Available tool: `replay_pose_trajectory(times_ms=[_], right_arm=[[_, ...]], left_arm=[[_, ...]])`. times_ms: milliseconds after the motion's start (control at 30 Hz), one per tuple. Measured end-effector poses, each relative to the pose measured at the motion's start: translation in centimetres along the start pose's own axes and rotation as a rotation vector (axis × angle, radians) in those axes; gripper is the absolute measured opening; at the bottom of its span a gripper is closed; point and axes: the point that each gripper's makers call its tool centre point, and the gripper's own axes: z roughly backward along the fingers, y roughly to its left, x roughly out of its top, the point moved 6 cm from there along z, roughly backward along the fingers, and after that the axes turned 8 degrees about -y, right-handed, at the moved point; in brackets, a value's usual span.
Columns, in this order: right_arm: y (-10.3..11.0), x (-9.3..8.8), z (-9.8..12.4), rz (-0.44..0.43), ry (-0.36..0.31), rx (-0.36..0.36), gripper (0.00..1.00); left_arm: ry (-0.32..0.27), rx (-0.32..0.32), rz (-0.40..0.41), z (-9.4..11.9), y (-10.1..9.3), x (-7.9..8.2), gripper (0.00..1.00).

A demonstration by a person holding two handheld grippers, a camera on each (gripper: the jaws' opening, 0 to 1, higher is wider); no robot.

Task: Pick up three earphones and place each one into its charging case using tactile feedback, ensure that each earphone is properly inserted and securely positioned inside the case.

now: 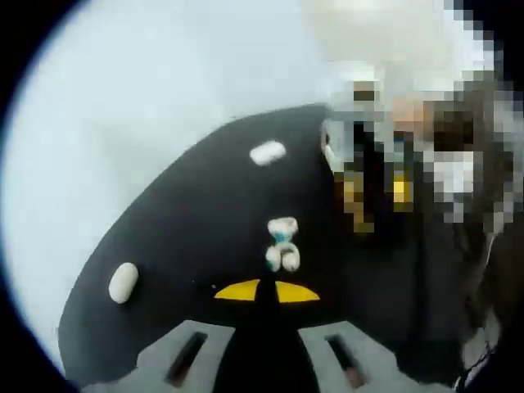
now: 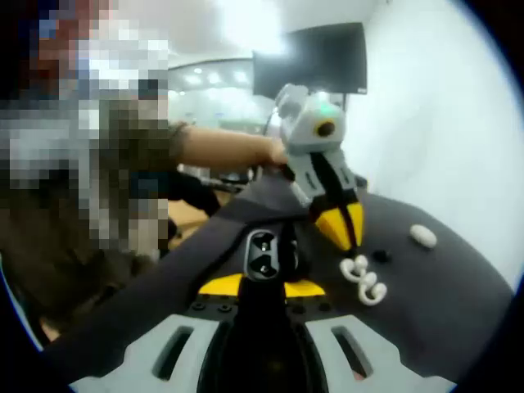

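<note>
My right gripper is shut on a black charging case, which stands open between its yellow tips with two sockets showing. My left gripper comes in from above with its jaws close together, tips pointing down just over the white earphones on the black table. In the left gripper view the left gripper hovers just short of the same white earphones. I see nothing between its tips.
A white oval case lies on the table to the right, with a small black piece near it. The left gripper view has two white oval cases on the black table. A person's arm reaches in at left.
</note>
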Motion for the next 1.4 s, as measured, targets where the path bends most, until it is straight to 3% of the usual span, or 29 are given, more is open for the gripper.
replay_pose_trajectory(times_ms=[67,100,200,233,300,367,467,567,700,867,1100,1400], right_arm=[[0.0,0.0,0.0,0.002,0.000,-0.003,0.18],[0.0,0.0,0.0,0.003,0.000,-0.004,0.18],[0.0,0.0,0.0,0.003,0.000,-0.003,0.18],[0.0,0.0,0.0,0.003,0.000,-0.003,0.18],[0.0,0.0,-0.1,0.002,0.000,-0.004,0.18],[0.0,0.0,-0.1,0.003,0.000,-0.003,0.18],[0.0,0.0,-0.1,0.004,0.000,-0.002,0.18],[-0.1,0.0,0.0,0.000,-0.002,-0.001,0.18],[-0.1,0.0,0.0,0.001,-0.003,-0.001,0.18],[-0.1,0.0,0.0,-0.002,-0.004,0.001,0.18],[-0.1,0.0,0.0,-0.004,-0.004,0.002,0.18],[-0.1,0.0,0.0,-0.003,-0.004,0.002,0.18]], left_arm=[[-0.053,0.009,0.077,0.4,0.2,0.5,0.00],[-0.044,0.007,0.068,0.6,0.3,0.4,0.00],[0.008,0.028,-0.015,1.1,0.4,-0.3,0.00],[0.005,0.025,-0.005,1.3,0.3,-0.3,0.03],[0.023,-0.001,-0.008,1.6,0.1,-0.4,0.08],[0.084,-0.042,-0.079,1.9,-0.2,-0.8,0.09],[0.151,-0.050,-0.145,1.5,-0.3,-0.9,0.09],[0.173,-0.048,-0.176,1.0,-0.1,-0.5,0.10],[0.213,-0.076,-0.196,0.5,0.2,-0.1,0.14],[0.308,-0.126,-0.217,0.5,0.4,0.1,0.14],[0.361,-0.151,-0.248,1.0,0.4,1.1,0.13],[0.423,-0.155,-0.264,0.1,0.2,-0.4,0.14]])
